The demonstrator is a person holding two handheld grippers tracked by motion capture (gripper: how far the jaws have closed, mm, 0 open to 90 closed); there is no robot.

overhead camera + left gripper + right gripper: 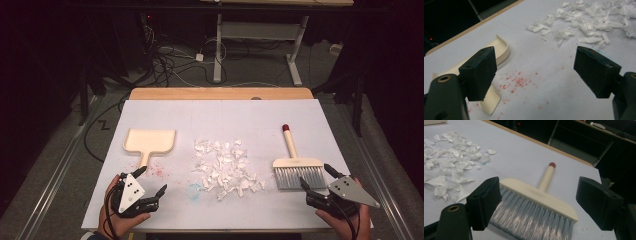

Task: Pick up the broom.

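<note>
Hovering low over the near edge of the white tabletop [220, 117], both claws stand wide apart and hold nothing. The left claw [150, 181] sits at the near left corner, its hand [117, 217] coming in from below; its two black pads gape with bare tabletop between them, and neither pad presses on anything. Just ahead of it lies the cream dustpan [150, 141], flat on the tabletop with its short handle pointing back toward the claw; in the left gripper view the dustpan [499, 51] passes behind the left pad, and I cannot tell whether the two touch. A scatter of red specks [517, 81] marks the surface beside that handle. The right claw [315, 176] is at the near right corner, held by the other hand [345, 220], and is equally spread. The brush [298, 170] lies flat just in front of it, grey bristles toward the claw and its cream handle with a red tip pointing away. In the right gripper view the brush [536, 202] lies between the open pads, its bristles close beside the left pad, gripped by neither. Between dustpan and brush, in the middle of the tabletop, sits a loose heap of white paper scraps [225, 170], apart from both claws.
</note>
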